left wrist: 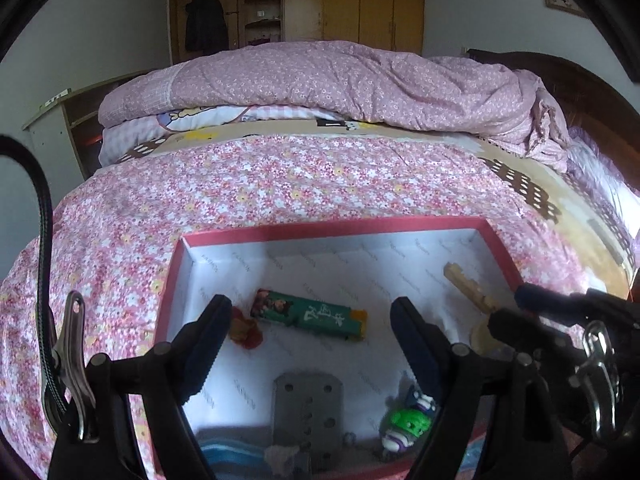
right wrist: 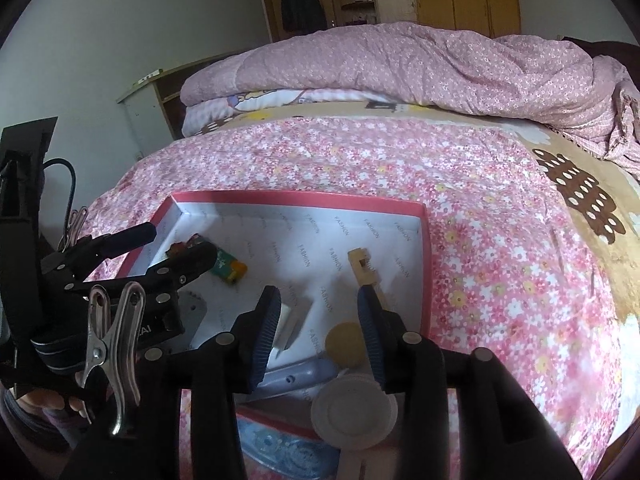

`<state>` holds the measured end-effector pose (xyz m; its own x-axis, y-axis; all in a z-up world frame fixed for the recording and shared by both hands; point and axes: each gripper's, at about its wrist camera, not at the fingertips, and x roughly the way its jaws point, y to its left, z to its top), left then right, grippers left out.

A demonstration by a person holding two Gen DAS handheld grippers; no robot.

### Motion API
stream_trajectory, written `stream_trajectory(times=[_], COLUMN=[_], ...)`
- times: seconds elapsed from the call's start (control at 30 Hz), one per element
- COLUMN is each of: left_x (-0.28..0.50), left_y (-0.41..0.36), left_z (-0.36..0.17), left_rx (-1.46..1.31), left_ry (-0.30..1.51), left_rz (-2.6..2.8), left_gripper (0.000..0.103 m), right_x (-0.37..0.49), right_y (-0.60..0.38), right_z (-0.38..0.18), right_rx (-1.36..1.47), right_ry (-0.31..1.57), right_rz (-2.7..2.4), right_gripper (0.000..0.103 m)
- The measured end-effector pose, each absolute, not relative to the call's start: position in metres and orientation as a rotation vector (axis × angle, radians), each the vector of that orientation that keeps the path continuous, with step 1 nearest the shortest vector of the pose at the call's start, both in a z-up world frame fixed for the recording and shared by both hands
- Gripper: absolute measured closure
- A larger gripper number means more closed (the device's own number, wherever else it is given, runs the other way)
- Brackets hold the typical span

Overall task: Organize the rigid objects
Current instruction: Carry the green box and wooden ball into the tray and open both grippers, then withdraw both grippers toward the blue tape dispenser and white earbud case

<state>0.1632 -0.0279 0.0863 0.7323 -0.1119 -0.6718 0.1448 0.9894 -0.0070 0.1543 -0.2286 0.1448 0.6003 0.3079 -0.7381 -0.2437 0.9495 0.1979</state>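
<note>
A red-rimmed box point(left wrist: 320, 231) w/ white printed lining sits on the bed point(left wrist: 280, 184), on the pink floral cover. Both claws hang over its near end, pointing down into it.

Left claw point(left wrist: 310, 322): jaws wide apart, nothing btwn the pads, gripping nothing. In its view the green pack point(left wrist: 310, 314) lies flat mid-box, angled, yellow end to the right. A red/yellow toy point(left wrist: 246, 328) sits just beside the pack's left end, partly behind the left finger. A grey plate point(left wrist: 308, 404) w/ holes lies near the front wall. A green/white toy point(left wrist: 406, 424) is at the front right, by the right finger. A wood clip point(left wrist: 468, 286) lies near the right wall, tilted.

Right claw point(right wrist: 320, 300): jaws part open, not pressing on anything; whether they touch any item, can't tell. Under/btwn the fingers, on the box floor: a white block point(right wrist: 294, 316) by the left pad, a tan disc point(right wrist: 346, 344) by the right pad. The wood clip point(right wrist: 362, 268) runs away from the right fingertip. A blue-grey handle point(right wrist: 298, 376) lies across the near edge, and a white round lid point(right wrist: 354, 410) sits close to the camera, over the box's front rim. In this view the left claw point(right wrist: 176, 246) is over the box's left part, covering most of the green pack point(right wrist: 230, 268).

Folded pink quilt point(left wrist: 320, 80) at the far side of the bed; wardrobe point(left wrist: 352, 0) behind.
</note>
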Motion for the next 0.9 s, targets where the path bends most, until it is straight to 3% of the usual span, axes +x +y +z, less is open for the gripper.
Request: stream_trajectory(times=[0.9], left_x=[0.061], left_y=[-0.030], left_z=[0.085], left_rx=[-0.016], left_ry=[0.747], left_rz=[-0.205], left_gripper=[0.018], right_x=[0.053], right_y=[-0.268], right_z=[0.129], right_rx=[0.139], right_ry=[0.865], right_rz=[0.229], right_gripper=[0.062])
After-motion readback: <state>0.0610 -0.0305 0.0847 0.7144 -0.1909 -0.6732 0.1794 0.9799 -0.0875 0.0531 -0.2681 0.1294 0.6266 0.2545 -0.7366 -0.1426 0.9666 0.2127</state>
